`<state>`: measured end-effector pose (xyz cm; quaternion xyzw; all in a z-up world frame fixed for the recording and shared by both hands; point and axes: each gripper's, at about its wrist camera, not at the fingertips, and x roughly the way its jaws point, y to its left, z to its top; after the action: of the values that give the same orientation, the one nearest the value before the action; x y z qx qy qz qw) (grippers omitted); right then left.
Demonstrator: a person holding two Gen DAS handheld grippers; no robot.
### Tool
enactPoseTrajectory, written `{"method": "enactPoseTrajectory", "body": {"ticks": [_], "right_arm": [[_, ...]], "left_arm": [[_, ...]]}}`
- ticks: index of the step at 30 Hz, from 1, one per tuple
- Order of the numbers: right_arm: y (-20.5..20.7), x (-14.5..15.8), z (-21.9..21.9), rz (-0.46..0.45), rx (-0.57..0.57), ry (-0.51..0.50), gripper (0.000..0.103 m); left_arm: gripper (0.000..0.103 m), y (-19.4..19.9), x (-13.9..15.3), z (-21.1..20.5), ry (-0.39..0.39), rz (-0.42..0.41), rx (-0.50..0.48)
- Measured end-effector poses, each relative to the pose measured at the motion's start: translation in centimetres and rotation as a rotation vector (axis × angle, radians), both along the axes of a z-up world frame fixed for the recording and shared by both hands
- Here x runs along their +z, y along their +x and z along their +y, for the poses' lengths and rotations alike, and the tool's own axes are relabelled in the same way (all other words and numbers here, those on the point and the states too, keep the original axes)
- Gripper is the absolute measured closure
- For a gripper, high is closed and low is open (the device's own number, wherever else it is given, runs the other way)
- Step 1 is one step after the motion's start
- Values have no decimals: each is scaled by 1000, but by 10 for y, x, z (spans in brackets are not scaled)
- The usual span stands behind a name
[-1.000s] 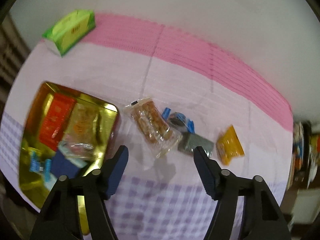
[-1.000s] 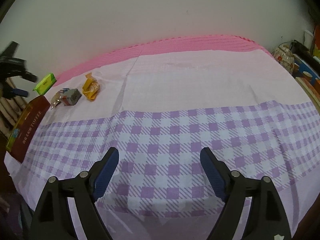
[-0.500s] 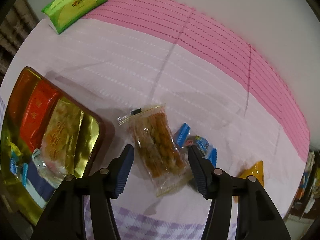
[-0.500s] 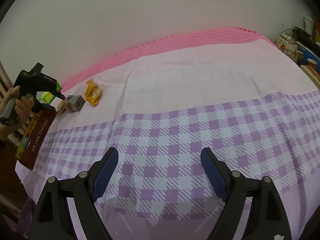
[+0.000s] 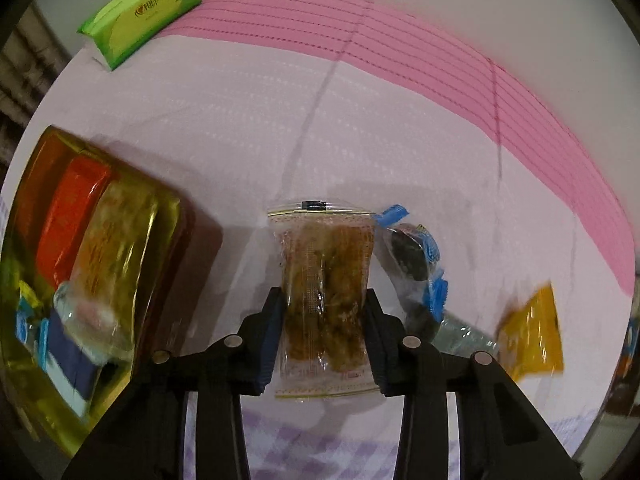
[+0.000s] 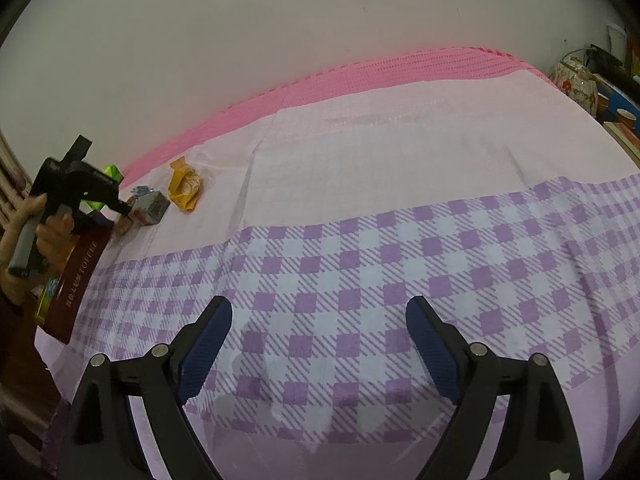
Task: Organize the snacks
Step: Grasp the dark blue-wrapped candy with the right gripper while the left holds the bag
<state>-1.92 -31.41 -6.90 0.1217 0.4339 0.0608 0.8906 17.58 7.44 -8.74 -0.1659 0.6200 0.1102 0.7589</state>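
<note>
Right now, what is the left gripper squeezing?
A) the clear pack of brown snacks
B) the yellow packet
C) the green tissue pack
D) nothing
A: the left gripper has both fingers pressed against the sides of the clear snack pack, while the right gripper is open over bare cloth.

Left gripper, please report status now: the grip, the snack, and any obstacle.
Left gripper shut on clear snack pack. Right gripper open, idle. Blue-wrapped snack close beside pack; gold tin left.
</note>
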Motion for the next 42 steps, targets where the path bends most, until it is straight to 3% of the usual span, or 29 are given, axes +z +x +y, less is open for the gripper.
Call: {"method": "enactPoseTrajectory", "body": {"ticks": [12, 19, 26, 32, 42], "right_arm": [[-2, -2, 2, 2, 3, -6, 14], [-7, 4, 11, -31, 22, -20, 14], [-5, 37, 94, -126, 366, 33, 15], [34, 55, 195, -164, 702, -94, 20], [108, 32, 279, -69, 1028, -322, 35]], "left_arm": [[64, -98, 53, -16, -44, -120, -208], [64, -144, 75, -5, -76, -144, -240], [64, -169, 92, 3, -28, -182, -277], [64, -187, 99, 26, -43, -193, -254], [64, -203, 116, 59, -35, -222, -210]]}}
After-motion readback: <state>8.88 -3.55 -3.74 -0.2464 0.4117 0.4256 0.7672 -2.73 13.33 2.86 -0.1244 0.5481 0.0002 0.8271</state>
